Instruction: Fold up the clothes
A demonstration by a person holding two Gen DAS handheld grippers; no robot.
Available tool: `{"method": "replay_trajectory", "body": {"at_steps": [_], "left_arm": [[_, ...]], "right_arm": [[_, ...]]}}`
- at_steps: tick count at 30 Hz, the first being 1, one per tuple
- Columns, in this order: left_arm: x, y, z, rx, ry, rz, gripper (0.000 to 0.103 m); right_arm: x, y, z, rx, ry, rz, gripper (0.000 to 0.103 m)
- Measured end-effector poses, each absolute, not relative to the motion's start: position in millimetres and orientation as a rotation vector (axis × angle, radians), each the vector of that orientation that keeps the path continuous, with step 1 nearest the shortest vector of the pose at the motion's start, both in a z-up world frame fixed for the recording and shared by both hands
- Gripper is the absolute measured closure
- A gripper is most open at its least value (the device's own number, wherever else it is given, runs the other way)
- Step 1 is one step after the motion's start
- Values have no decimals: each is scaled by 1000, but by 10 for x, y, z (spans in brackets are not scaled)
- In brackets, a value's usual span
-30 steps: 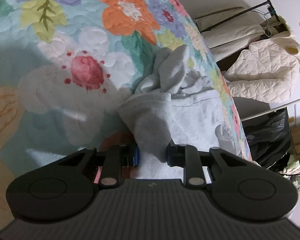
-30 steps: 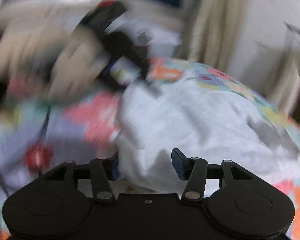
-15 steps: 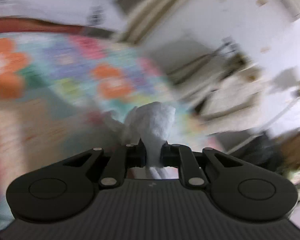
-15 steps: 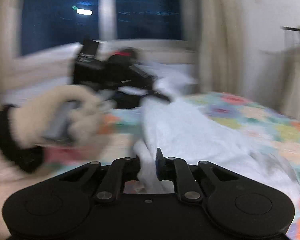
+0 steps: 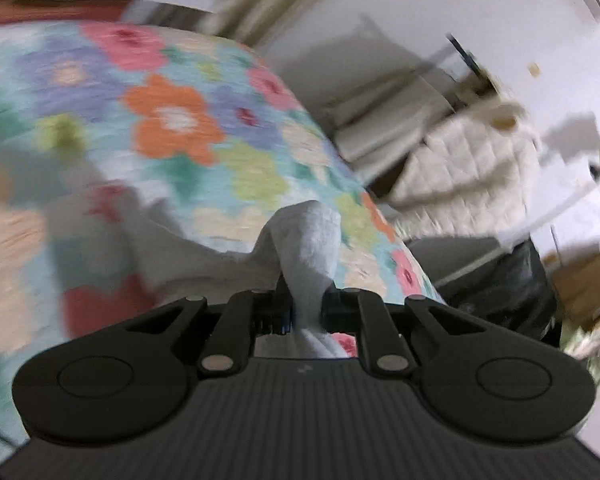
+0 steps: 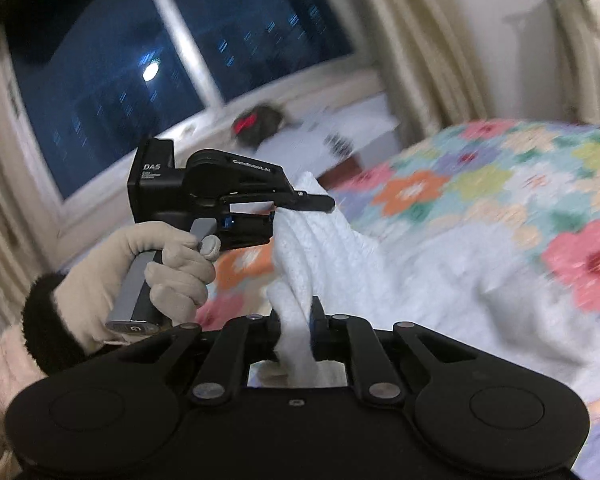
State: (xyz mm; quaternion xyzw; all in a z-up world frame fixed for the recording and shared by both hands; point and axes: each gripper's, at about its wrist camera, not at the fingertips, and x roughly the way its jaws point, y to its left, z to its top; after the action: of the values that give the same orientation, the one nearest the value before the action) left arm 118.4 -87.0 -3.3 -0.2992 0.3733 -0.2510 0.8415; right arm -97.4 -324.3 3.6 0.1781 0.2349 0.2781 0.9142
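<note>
Pale grey knit cloth, the garment (image 6: 380, 264), is bunched between the jaws of both tools: the right gripper (image 6: 296, 328) pinches one fold, and the left gripper (image 5: 306, 306) pinches another, its jaws pressed onto the fabric. Between them the cloth hangs raised, the rest trailing onto the floral bedspread (image 5: 172, 128). Each bite looks like a thick wad, not a clean edge, so the fabric may slip or the fold come out crooked. Beyond, a gloved hand (image 6: 148, 268) grips the other tool; farther off stand a dark window (image 6: 148, 60), curtains (image 6: 416, 36), and a quilted cream coat (image 5: 468, 176) beside the bed.
</note>
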Motion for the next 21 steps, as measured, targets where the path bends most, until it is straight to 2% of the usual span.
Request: {"method": "replay_trajectory", "body": {"at_steps": [1, 3, 6, 9, 12, 17, 18, 19, 20, 21], "left_arm": [[1241, -1011, -72, -594, 788, -534, 85], [1328, -1228, -174, -526, 780, -524, 62], [1346, -1348, -336, -448, 753, -486, 47], [1323, -1317, -403, -352, 729, -464, 37], [1260, -1205, -397, -312, 697, -471, 34], [1113, -1121, -204, -231, 583, -491, 28], [1093, -1127, -175, -217, 568, -498, 25], [1084, -1154, -175, -202, 579, -513, 25], [1077, -1191, -187, -186, 598, -532, 25], [1070, -1227, -198, -170, 617, -551, 25]], "right_arm": [[-951, -3375, 52, 392, 472, 546, 91], [-841, -3644, -11, 439, 487, 482, 91], [-650, -4046, -158, 498, 535, 376, 91], [-457, -4374, -462, 597, 626, 292, 91], [-367, -4516, -690, 678, 680, 240, 87], [-307, -4422, -674, 544, 716, 167, 79], [-336, -4417, -659, 515, 717, 146, 75], [-373, -4421, -640, 479, 719, 114, 64], [-415, -4429, -618, 441, 722, 78, 58], [-444, -4421, -586, 393, 717, 38, 58]]}}
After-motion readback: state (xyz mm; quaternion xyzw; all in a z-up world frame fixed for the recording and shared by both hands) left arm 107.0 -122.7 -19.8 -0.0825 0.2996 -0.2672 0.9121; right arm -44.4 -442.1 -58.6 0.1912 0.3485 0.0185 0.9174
